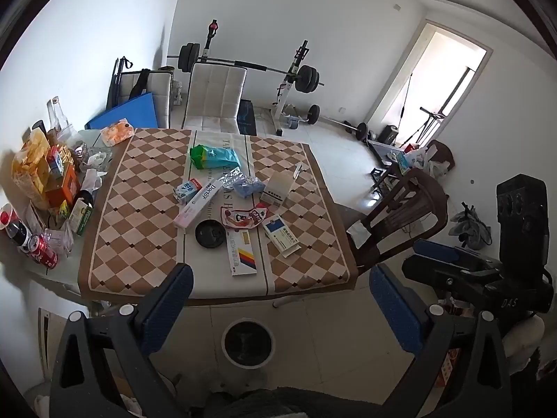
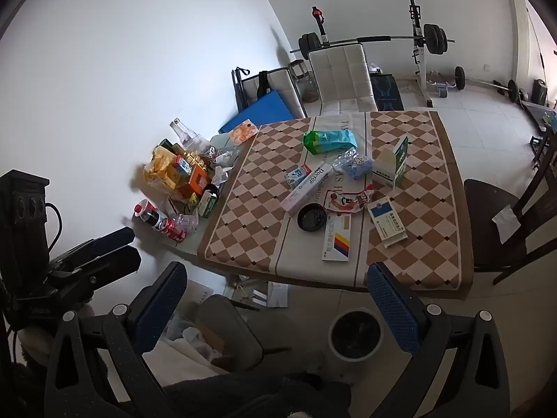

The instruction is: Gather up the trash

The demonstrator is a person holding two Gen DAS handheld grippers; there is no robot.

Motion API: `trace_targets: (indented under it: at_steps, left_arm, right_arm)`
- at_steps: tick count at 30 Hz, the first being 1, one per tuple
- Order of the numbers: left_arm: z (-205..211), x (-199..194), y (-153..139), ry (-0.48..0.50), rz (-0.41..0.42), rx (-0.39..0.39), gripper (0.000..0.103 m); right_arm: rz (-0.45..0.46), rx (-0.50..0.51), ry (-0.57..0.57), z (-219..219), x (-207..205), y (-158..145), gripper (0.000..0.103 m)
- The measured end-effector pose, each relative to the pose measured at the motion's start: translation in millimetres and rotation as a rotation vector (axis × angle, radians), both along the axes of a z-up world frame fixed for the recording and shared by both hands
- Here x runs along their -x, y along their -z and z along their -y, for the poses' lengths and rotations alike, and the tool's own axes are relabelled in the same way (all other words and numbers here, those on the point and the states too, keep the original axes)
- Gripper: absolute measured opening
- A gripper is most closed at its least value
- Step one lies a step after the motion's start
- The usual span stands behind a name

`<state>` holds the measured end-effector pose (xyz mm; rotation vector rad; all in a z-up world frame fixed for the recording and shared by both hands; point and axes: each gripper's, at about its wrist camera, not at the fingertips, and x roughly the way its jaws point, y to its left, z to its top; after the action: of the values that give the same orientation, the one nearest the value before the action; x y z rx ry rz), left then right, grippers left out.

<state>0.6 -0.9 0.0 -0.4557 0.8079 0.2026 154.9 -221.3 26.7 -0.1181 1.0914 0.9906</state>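
Observation:
Loose trash lies on the checkered tablecloth (image 1: 139,209): a green-teal bag (image 1: 214,156), a toothpaste box (image 1: 198,203), a black round lid (image 1: 210,233), a red-white wrapper (image 1: 243,216), a blue-white medicine box (image 1: 281,238) and a striped white box (image 1: 243,252). On the floor below the table's near edge stands a round white bin (image 1: 225,348) with a dark liner. My left gripper (image 1: 280,275) hangs open over that edge, holding nothing. My right gripper (image 2: 278,275) is also open and empty, short of the table, with the bin (image 2: 332,343) under its right finger.
Snack packs, bottles and cans (image 1: 45,181) crowd the table's left side against the wall. A dark wooden chair (image 1: 403,209) stands at the table's right, a white chair (image 1: 216,94) behind it. A grey stool seat (image 2: 229,327) and papers lie on the floor nearby.

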Motion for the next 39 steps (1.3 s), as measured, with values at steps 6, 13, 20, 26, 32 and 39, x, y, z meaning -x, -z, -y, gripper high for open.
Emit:
trace_targets:
  at_steps: [6, 13, 20, 26, 32, 39]
  left_arm:
    - [-2.7, 1.8, -1.1, 0.004, 0.009, 0.016, 0.103]
    - [-2.2, 1.4, 0.0, 0.001, 0.011, 0.022, 0.103]
    - [-2.7, 1.6, -0.2, 0.0, 0.013, 0.022, 0.103]
    - [-0.9, 3.8, -2.1, 0.002, 0.013, 0.021, 0.103]
    - [1.5, 0.5, -2.2, 0.001, 0.013, 0.021, 0.103]
    - [1.9, -0.1, -2.5, 0.002, 0.014, 0.021, 0.103]
  right_arm:
    - [-0.002, -0.003, -0.003, -7.2, 1.1, -0.7, 0.103]
    - [-0.004, -0.005, -0.011, -16.2, 4.1, -0.9, 0.103]
    - [-0.006, -0.019, -0.024, -11.1, 1.3, 7.0, 0.103]
    - [-0.005, -0.018, -0.025, -13.1, 1.6, 5.3, 0.103]
    - [-0.005, -0.018, -0.025, -13.2, 1.4, 4.1, 0.103]
    - [-0.006, -0.021, -0.025, -13.0, 1.3, 4.3, 0.103]
